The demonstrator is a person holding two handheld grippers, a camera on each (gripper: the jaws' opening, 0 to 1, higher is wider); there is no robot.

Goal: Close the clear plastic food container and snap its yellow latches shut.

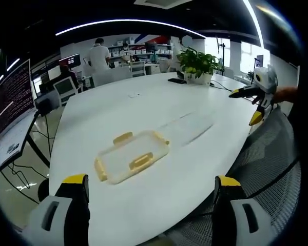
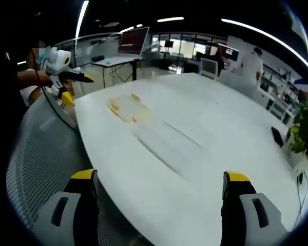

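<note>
Both the left gripper [image 1: 151,192] and the right gripper [image 2: 161,187] are wide apart and hold nothing, with the clear container [image 1: 131,155] lying just ahead of the left one.

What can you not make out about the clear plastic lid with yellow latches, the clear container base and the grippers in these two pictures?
- Clear plastic lid with yellow latches: right gripper view shows it small and blurred; latch positions unreadable.
- Clear container base: nearly invisible against the white table in both views; contents unclear.
- Left gripper and right gripper: bodies cut off by each view's bottom edge.
</note>
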